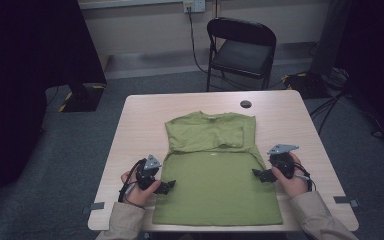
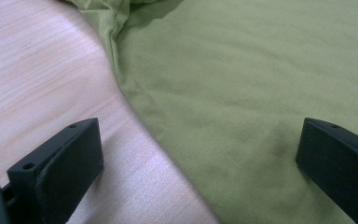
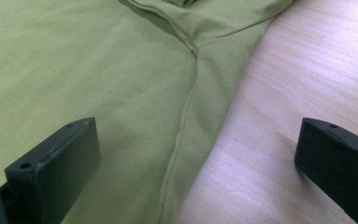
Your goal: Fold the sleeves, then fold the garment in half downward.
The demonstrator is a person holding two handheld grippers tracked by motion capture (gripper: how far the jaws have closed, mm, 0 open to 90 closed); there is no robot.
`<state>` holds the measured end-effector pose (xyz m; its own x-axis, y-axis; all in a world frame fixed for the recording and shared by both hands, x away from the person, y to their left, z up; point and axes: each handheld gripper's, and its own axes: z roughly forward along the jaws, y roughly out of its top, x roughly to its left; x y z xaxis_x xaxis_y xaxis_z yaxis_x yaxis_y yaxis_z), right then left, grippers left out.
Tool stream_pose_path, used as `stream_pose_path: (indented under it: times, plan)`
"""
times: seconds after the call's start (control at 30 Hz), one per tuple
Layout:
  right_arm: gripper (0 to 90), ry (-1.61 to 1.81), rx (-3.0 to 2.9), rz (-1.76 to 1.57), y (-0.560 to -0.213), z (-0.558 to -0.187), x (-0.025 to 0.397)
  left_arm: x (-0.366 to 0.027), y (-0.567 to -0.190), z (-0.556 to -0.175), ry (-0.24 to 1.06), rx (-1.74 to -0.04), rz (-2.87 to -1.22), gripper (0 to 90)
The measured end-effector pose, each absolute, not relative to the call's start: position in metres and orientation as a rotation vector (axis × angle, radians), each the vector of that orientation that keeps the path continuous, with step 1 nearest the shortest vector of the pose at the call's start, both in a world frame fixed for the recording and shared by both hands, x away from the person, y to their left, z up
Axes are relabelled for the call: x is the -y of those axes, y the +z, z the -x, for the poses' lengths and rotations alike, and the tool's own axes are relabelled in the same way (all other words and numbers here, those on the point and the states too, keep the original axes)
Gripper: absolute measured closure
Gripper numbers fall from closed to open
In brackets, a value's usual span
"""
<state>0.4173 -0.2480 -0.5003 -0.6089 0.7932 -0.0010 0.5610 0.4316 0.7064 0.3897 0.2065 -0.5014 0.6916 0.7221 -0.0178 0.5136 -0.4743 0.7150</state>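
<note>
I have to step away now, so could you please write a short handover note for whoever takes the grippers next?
Left gripper: jaws open, straddling the left side edge of the shirt, holding nothing.
Right gripper: jaws open, straddling the right side edge, holding nothing.
Shirt: flat on the table, hem toward the person, collar at the far end.
Done: the far part looks folded in, with both sleeves tucked over the chest.
Left: probably grip both side edges and fold the shirt; no grasp is made yet.
</note>
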Motion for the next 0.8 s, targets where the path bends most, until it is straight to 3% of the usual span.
stream_pose_path:
  times: [0.8]
  plan:
    - [0.0, 0.986, -2.369, -1.147, -0.5001, -0.4203, 0.2467, -0.2147, -0.4999, -0.3906, 0.355, -1.037, -2.119, 0.3]
